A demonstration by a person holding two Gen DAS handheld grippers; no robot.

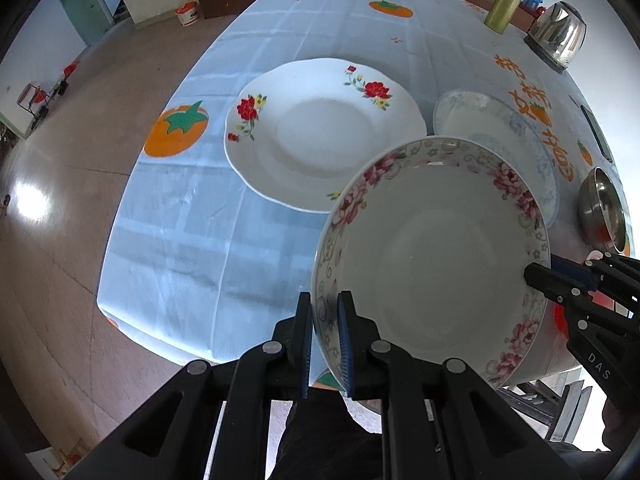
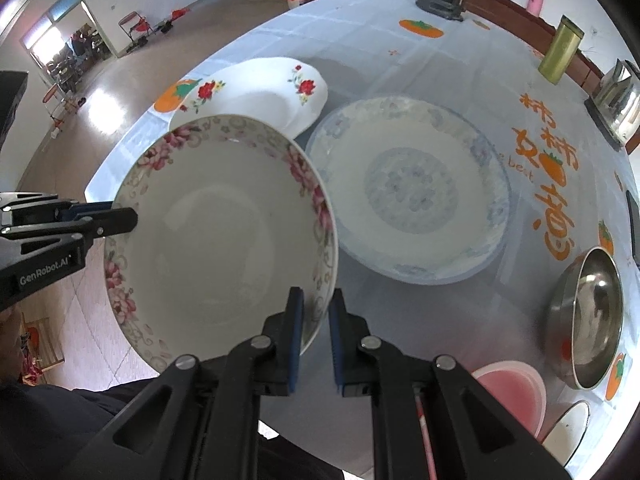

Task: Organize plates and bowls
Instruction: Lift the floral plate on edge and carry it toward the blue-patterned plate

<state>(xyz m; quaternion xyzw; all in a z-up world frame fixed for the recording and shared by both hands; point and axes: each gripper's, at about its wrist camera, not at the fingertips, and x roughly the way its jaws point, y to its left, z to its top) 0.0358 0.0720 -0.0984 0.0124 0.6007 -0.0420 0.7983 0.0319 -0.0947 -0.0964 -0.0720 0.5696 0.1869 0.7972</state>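
Sorting has only just begun. Left gripper [image 1: 325, 344] and right gripper [image 2: 316, 340] both pinch the rim of the pink-flowered bowl [image 1: 432, 256], lifted above the surface [image 1: 192, 248]. Red-flowered plate [image 1: 320, 136], blue-patterned plate [image 2: 408, 188] and steel bowl [image 2: 588, 316] lie apart, unstacked.

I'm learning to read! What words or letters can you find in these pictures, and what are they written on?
"GenRobot.AI": on the left gripper body, seen by the right wrist camera.
"DAS": on the right gripper body, cut off at the edge.
"best": small print on the tablecloth; the letters before it are hidden.
Big orange Chinese characters on the tablecloth: too warped to read surely.
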